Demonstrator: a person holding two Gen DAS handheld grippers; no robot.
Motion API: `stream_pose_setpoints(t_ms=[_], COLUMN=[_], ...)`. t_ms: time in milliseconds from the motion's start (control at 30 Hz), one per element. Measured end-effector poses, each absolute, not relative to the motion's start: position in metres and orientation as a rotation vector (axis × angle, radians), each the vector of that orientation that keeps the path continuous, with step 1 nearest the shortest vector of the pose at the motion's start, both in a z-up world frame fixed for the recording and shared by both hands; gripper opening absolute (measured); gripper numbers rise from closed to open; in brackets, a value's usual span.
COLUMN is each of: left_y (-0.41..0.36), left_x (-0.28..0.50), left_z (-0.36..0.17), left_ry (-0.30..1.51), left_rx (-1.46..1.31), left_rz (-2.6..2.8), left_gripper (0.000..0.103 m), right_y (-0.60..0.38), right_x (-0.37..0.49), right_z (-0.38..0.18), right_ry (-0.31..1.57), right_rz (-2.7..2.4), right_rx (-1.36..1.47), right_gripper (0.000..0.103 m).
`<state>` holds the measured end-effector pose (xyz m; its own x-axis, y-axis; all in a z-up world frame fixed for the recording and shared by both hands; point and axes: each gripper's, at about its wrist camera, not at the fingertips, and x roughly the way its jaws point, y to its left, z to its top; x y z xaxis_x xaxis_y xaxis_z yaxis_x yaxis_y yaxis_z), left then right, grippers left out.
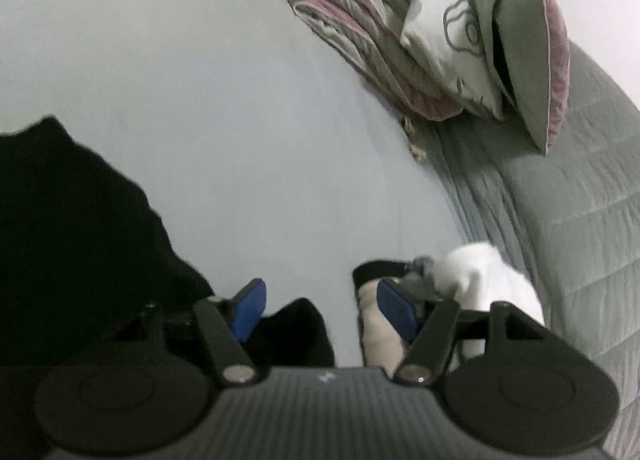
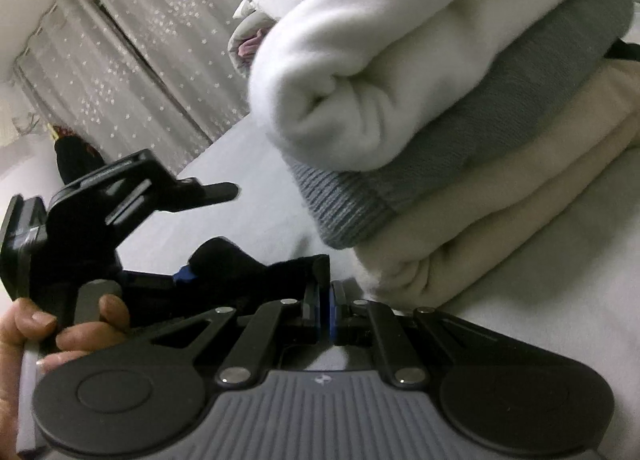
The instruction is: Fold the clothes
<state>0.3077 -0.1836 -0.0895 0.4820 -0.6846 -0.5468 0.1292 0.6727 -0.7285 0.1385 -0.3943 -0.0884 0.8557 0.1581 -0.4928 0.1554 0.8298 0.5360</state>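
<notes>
Left gripper [image 1: 320,310] jaws spread over white bed [image 1: 180,100], black garment [image 1: 72,244] just left. Right gripper [image 2: 325,310] jaws pressed together on black cloth, beside folded stack [image 2: 440,132]; left hand [image 2: 60,328] nearby.

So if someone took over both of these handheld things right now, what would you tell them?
Left gripper: jaws open, empty, over the white bed sheet.
Right gripper: jaws shut, apparently pinching a dark black garment.
Done: a folded stack beside the right gripper, white fleece on top, grey ribbed knit, beige cloth beneath.
Left: fold the black garment, add it to the stack.
</notes>
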Motion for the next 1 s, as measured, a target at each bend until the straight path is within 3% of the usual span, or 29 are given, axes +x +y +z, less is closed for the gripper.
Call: stream_pose_setpoints(t_ms=[500,700,767,867,933,1000], left_y=[-0.197,-0.22,-0.223,-0.228,-0.231,-0.235], left_x=[0.308,0.312,0.311,0.31,0.308,0.307], left_z=[-0.07,-0.084,-0.086,-0.086,-0.086,-0.087], left_ry=[0.857,0.85,0.848,0.845,0.844,0.842], left_rx=[-0.241,-0.194,-0.186,-0.15,-0.126,-0.102], left_rz=[-0.541,-0.627,-0.641,-0.656,-0.665,-0.675], left_gripper=[0.068,0.065,0.056,0.047,0.044,0.036], right_y=[-0.394,-0.393,-0.391,-0.389,-0.387,-0.382], right_x=[0.13,0.134,0.134,0.134,0.133,0.134], right_z=[-0.086,-0.085,-0.085,-0.086,-0.086,-0.086], right_ry=[0.514,0.536,0.54,0.542,0.532,0.53], right_rz=[-0.052,-0.051,-0.039,-0.023,0.0,0.003], right_rx=[0.63,0.63,0.633,0.637,0.642,0.61], right_gripper=[0.006,0.006,0.007,0.02,0.034,0.035])
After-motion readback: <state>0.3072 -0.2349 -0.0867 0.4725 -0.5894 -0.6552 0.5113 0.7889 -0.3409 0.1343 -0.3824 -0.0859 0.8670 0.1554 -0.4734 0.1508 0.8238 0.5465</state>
